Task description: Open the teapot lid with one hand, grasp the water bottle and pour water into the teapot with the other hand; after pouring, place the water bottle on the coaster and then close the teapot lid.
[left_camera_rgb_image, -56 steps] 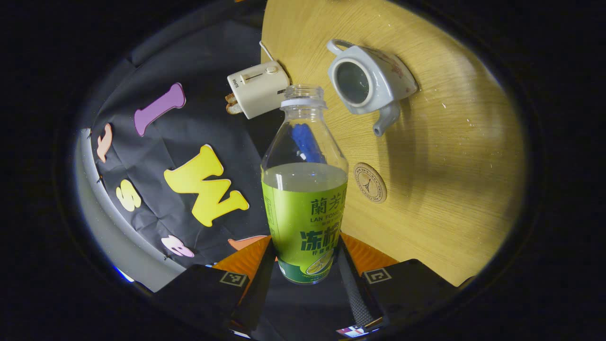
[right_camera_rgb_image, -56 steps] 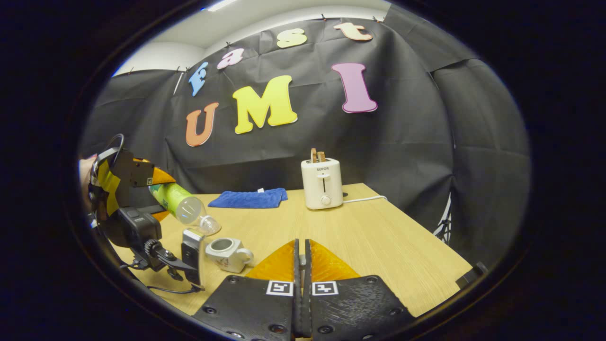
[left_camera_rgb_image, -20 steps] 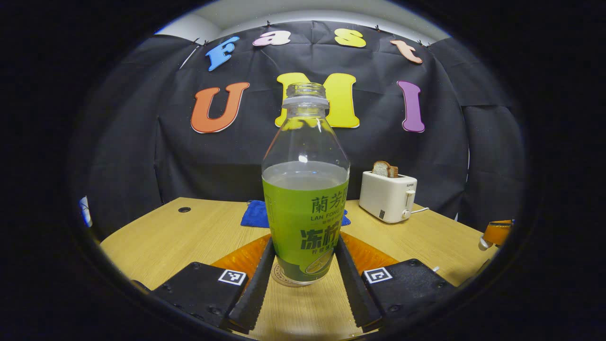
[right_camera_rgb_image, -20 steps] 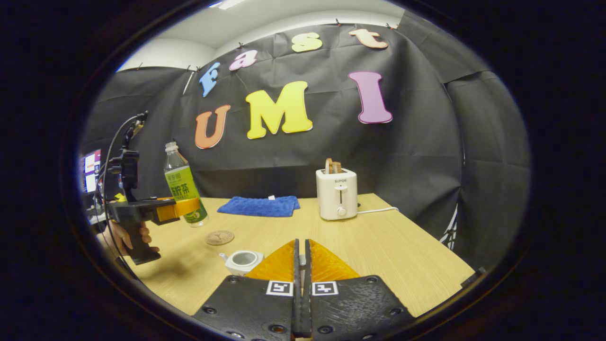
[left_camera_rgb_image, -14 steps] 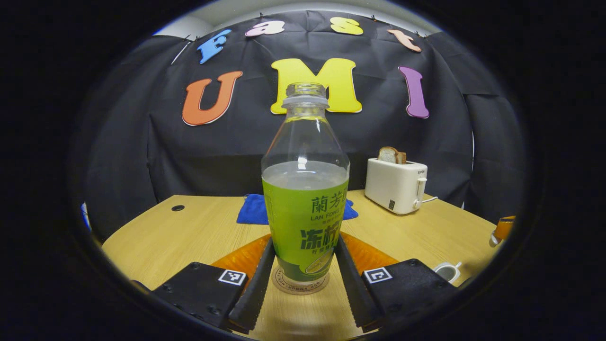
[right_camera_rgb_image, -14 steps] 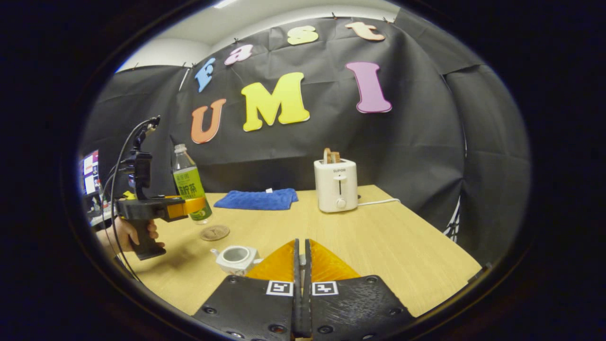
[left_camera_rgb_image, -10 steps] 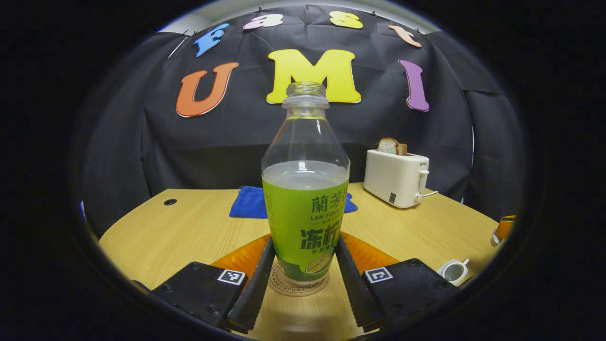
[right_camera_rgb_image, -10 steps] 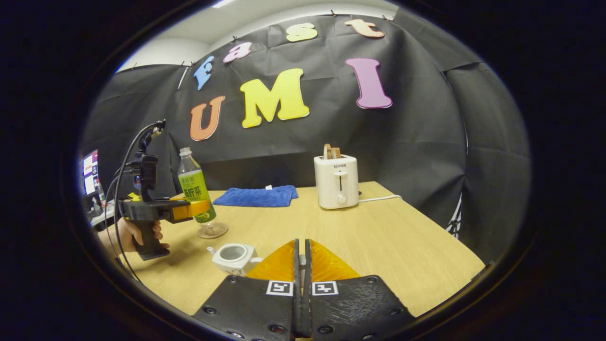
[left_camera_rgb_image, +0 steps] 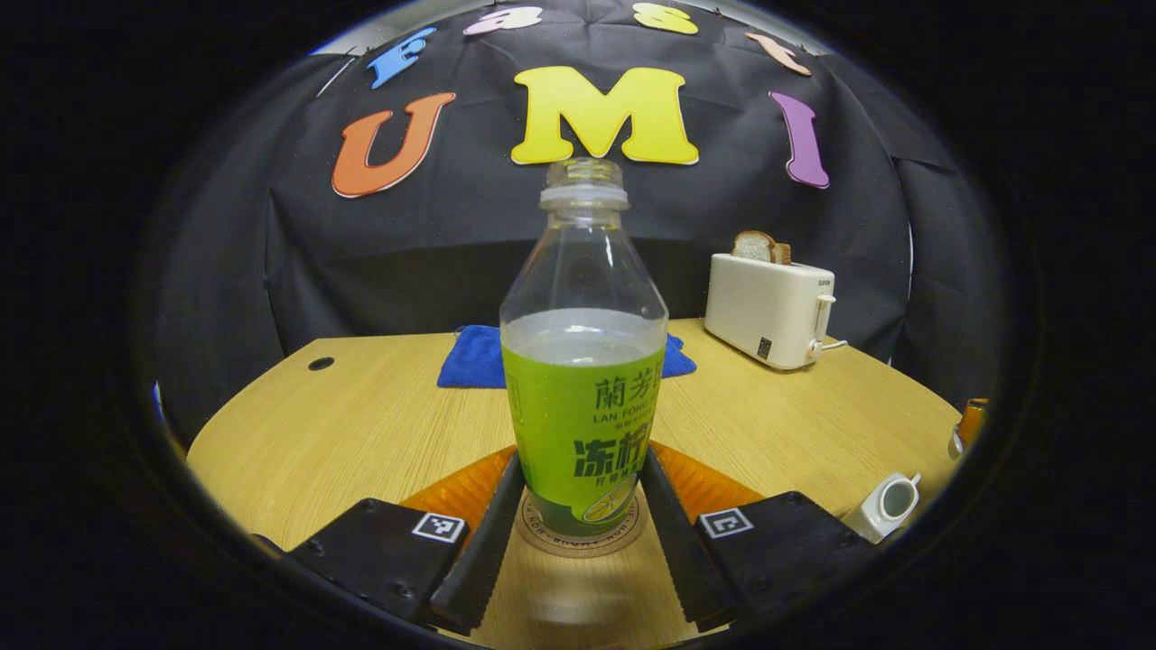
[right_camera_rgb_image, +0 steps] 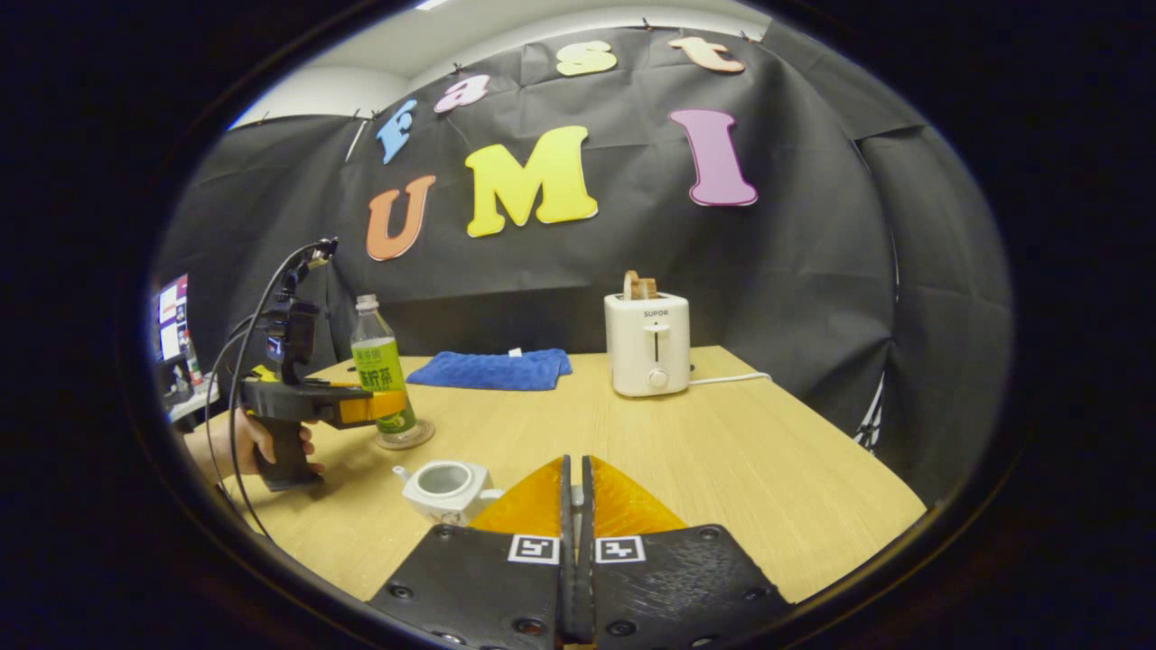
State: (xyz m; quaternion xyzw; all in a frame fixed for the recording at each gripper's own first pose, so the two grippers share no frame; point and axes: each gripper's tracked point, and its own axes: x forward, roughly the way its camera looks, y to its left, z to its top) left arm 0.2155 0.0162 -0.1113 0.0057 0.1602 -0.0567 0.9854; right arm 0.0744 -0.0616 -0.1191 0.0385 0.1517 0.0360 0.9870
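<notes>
Tabletop (left_camera_rgb_image: 361,433): water bottle (left_camera_rgb_image: 582,361) between left claw (left_camera_rgb_image: 578,533) fingers, on coaster (left_camera_rgb_image: 578,540).

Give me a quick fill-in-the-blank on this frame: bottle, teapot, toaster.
1. The water bottle stands upright on the ____, between the left tongs' fingers.
2. The teapot on the table has its lid ____.
3. The slots of the toaster hold ____.
4. The blue cloth lies ____ the bottle, toward the wall.

Missing words: coaster; off; bread; behind
</notes>
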